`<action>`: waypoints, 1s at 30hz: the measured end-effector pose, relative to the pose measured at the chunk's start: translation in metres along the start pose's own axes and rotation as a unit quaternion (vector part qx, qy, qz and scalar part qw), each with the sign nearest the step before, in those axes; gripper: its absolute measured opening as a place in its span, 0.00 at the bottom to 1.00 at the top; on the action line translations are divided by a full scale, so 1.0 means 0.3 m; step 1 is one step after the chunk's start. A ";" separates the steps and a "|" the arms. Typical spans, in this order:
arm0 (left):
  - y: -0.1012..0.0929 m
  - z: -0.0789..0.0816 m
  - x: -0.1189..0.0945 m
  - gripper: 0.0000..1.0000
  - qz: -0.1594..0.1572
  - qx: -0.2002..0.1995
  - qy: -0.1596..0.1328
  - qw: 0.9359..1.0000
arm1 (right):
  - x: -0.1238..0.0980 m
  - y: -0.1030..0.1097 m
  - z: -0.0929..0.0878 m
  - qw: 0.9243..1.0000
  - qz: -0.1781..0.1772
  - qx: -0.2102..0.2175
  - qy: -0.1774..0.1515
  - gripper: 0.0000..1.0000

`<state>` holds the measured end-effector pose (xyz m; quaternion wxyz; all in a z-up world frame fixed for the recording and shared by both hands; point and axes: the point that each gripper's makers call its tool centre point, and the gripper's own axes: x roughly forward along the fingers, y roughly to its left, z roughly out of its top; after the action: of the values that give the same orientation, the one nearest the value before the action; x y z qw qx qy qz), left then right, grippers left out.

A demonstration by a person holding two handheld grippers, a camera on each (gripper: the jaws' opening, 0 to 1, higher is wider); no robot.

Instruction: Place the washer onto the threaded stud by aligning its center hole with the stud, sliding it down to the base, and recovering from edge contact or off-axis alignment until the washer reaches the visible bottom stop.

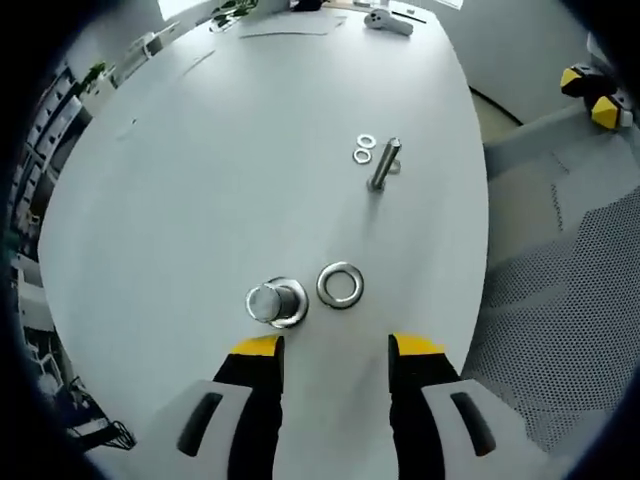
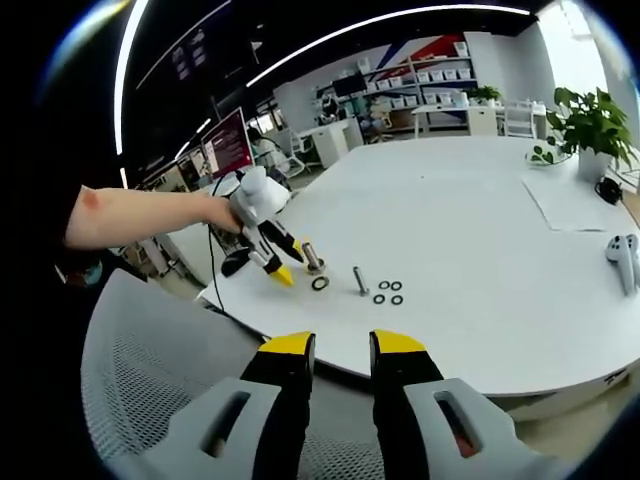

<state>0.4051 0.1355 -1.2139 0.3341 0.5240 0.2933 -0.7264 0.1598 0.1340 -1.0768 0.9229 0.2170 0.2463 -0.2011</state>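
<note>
In the left gripper view, the left gripper [image 1: 335, 348] hangs with its jaws apart and empty above the white tabletop [image 1: 200, 180]; just past them stands the threaded stud [image 1: 268, 301], its threads hidden by its flat top, with a shiny steel washer [image 1: 340, 285] lying flat just beside it, while a bolt [image 1: 384, 164] and two small washers [image 1: 364, 147] lie farther off. In the right gripper view, the right gripper [image 2: 342, 346] hovers off the tabletop edge over a mesh chair [image 2: 140, 390], jaws slightly apart and empty, and the washer near the stud is too small to detail; no writing is legible.
</note>
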 end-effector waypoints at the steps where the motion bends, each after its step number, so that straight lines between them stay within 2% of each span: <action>1: -0.010 0.001 0.001 0.40 -0.003 -0.002 -0.002 1.000 | 0.000 0.001 0.000 1.000 0.001 0.000 0.000 0.25; 11: -0.056 0.048 0.025 0.36 -0.018 -0.016 -0.026 0.999 | 0.000 0.001 -0.001 1.000 0.000 0.002 0.000 0.25; 17: -0.054 0.066 0.052 0.35 -0.017 -0.015 -0.032 0.999 | -0.001 0.000 -0.001 1.000 -0.001 0.003 -0.001 0.25; 19: -0.048 0.067 0.061 0.35 -0.010 -0.006 -0.030 0.999 | -0.001 0.000 -0.001 1.000 -0.001 0.003 -0.001 0.25; 22: -0.042 0.082 0.070 0.35 0.018 0.033 -0.022 0.999 | -0.002 -0.002 -0.001 1.000 -0.004 0.002 -0.001 0.25; 26: -0.042 0.096 0.093 0.37 0.023 0.040 -0.021 0.999 | -0.001 -0.002 -0.002 1.000 -0.005 0.002 0.001 0.25; 30: -0.038 0.095 0.114 0.36 0.037 0.061 -0.003 0.997 | 0.000 0.000 -0.002 1.000 -0.003 0.002 0.002 0.25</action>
<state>0.3722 0.1142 -1.2379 0.3285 0.5521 0.2279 -0.7316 0.1596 0.1344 -1.0773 0.9216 0.2185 0.2480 -0.2037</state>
